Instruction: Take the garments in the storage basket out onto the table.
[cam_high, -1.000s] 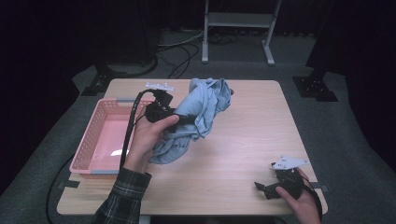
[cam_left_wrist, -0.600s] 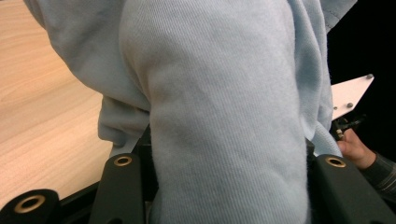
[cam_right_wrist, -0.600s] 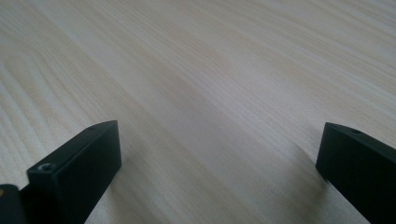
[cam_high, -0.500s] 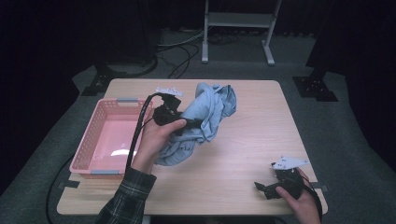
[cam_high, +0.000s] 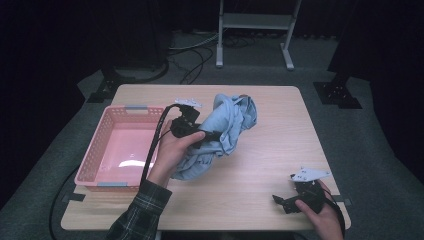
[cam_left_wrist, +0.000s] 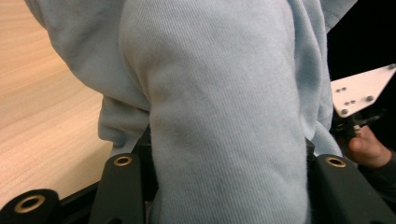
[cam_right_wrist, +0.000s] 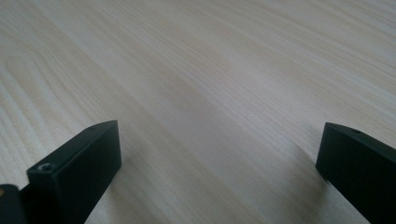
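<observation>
One blue garment (cam_high: 220, 134) mid-worktop (cam_high: 265, 165), bunched, just right of one pink basket (cam_high: 120, 145). My left tongs (cam_high: 212, 136) clamped on garment fold; left gripper view shows cloth (cam_left_wrist: 224, 116) wedged between jaws. My right tongs (cam_high: 282, 202) wide open, empty, low over bare wood (cam_right_wrist: 210, 93) at near right corner, well apart.

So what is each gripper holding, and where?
Left gripper clamps a thick fold of the light blue garment; right gripper holds nothing.
</observation>
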